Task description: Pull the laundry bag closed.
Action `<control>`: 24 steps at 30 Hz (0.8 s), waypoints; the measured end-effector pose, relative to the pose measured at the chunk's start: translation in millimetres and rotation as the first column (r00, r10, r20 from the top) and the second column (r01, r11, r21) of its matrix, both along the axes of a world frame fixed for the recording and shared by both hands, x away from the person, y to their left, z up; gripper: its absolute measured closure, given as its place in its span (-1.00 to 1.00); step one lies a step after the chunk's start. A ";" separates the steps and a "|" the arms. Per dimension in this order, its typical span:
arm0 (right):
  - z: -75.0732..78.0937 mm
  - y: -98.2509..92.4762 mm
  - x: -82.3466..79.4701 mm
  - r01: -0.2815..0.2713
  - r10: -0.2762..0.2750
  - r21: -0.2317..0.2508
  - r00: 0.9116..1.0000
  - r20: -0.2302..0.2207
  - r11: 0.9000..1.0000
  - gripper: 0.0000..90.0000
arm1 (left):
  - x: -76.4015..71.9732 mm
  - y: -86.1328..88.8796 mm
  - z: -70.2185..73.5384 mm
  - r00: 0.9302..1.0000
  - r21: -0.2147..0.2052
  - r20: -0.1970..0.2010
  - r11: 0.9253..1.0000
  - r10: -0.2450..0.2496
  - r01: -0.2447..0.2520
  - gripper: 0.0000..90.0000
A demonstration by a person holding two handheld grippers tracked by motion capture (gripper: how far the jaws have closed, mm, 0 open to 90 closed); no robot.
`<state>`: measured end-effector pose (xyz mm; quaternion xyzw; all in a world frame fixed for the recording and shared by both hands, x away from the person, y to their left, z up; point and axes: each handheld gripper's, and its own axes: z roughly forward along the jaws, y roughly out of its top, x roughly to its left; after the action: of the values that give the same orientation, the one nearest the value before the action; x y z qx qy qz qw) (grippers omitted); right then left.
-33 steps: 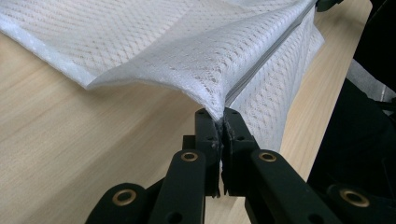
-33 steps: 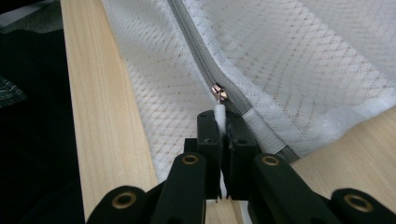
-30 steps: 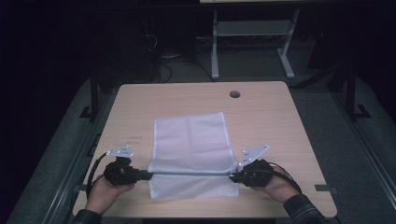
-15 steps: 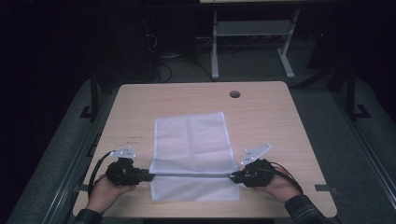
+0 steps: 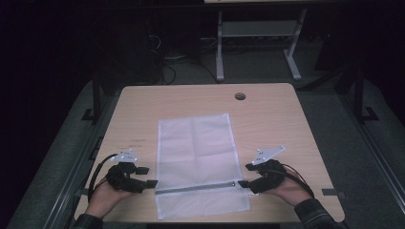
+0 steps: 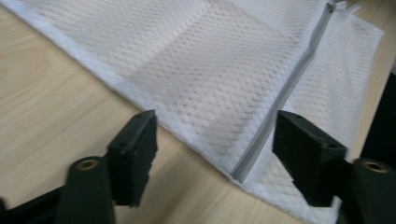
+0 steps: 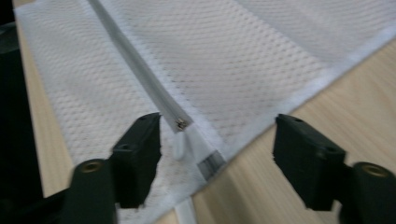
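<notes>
As both grippers draw back open from the zipper ends | left gripper (image 5: 152,183), right gripper (image 5: 242,183), jaws apart, holding nothing | mesh bag (image 5: 198,157) lies flat mid-bench, nearer the front edge | zipper (image 5: 196,188) looks shut; flattening seems finished

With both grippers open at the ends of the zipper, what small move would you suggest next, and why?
Probably close the right gripper on the zipper pull. Its jaws stand open with the pull between them at the edge of the mesh bag. The left gripper, also open at the zipper's other end, could then pinch the bag to steady it.
</notes>
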<state>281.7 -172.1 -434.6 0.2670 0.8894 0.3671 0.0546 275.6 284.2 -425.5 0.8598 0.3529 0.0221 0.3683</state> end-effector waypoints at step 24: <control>-20.1 -78.3 29.1 0.329 -0.329 0.024 0.942 0.069 0.944 -0.70 | 6.6 56.9 -20.6 0.975 0.099 0.086 0.972 0.204 -0.212 -0.71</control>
<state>310.8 -250.3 -454.7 0.3987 0.8275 0.3676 0.1455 282.2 341.1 -446.1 0.8354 0.4250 0.1120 0.3301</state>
